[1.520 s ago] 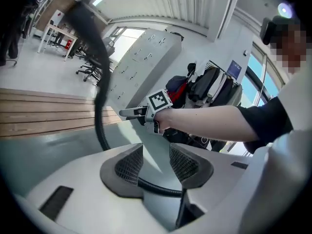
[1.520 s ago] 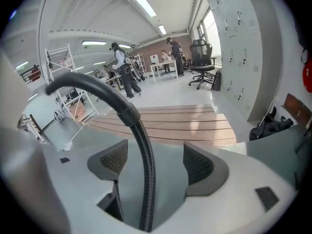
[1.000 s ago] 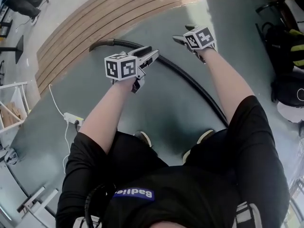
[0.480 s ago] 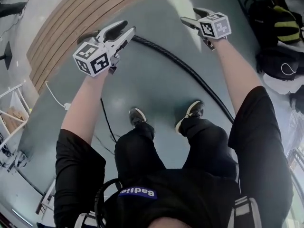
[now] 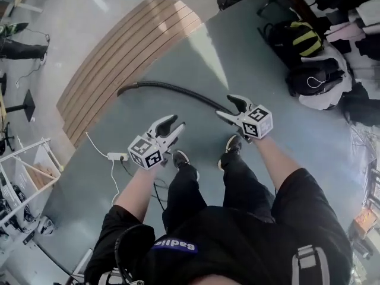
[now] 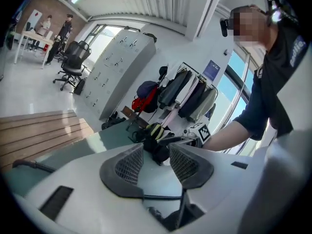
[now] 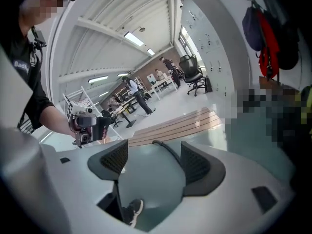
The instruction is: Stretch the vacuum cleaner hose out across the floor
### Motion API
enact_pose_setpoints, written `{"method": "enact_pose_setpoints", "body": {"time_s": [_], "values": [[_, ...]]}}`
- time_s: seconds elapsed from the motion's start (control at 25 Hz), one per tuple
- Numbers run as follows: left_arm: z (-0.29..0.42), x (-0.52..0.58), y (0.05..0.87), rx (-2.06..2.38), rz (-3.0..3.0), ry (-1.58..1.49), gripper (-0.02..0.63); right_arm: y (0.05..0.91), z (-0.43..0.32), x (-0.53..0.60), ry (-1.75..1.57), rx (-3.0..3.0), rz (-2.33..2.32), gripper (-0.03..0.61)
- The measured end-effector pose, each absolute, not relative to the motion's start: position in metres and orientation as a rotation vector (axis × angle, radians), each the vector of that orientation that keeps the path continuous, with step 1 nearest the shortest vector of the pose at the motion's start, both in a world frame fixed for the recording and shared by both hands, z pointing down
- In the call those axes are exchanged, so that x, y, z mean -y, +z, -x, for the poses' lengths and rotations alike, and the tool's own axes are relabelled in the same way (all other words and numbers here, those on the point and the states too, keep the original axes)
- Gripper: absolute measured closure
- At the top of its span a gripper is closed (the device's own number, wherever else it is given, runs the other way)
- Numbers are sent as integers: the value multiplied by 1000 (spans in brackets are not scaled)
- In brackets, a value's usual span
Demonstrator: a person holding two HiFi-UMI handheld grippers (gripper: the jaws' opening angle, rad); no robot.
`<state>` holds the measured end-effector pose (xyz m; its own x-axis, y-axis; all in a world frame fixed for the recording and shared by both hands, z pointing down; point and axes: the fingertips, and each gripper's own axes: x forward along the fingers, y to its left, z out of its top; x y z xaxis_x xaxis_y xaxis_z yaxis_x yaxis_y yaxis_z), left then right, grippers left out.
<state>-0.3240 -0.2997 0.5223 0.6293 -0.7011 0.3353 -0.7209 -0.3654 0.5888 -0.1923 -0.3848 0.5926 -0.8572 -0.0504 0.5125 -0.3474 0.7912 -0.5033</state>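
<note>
Holding both tools up, empty, jaws apart: left tool (image 5: 172,126), right tool (image 5: 229,108) | hose (image 5: 166,86) is lying curved on the floor (image 5: 196,52) beyond your feet (image 5: 181,158) | you're best gripping near its end, pulling low and straight.

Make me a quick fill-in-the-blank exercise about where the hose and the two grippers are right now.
1. The black vacuum hose lies on the green ____, touched by neither gripper.
2. The left gripper has its jaws ____, with nothing between them.
3. The right gripper is holding ____.
4. The white power strip sits on the person's ____ side.
Missing words: floor; open; nothing; left.
</note>
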Motion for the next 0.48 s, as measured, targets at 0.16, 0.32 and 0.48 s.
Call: {"method": "enact_pose_setpoints", "body": {"time_s": [0.16, 0.32, 0.48], "values": [[292, 269, 433, 1061, -2141, 52, 441, 498, 153, 325, 943, 2495, -366, 241], [272, 241, 331, 1032, -2235, 13, 442, 393, 129, 264, 966, 2557, -406, 242], [257, 205, 256, 895, -2410, 2, 443, 307, 116, 203, 890, 2640, -538, 286]]}}
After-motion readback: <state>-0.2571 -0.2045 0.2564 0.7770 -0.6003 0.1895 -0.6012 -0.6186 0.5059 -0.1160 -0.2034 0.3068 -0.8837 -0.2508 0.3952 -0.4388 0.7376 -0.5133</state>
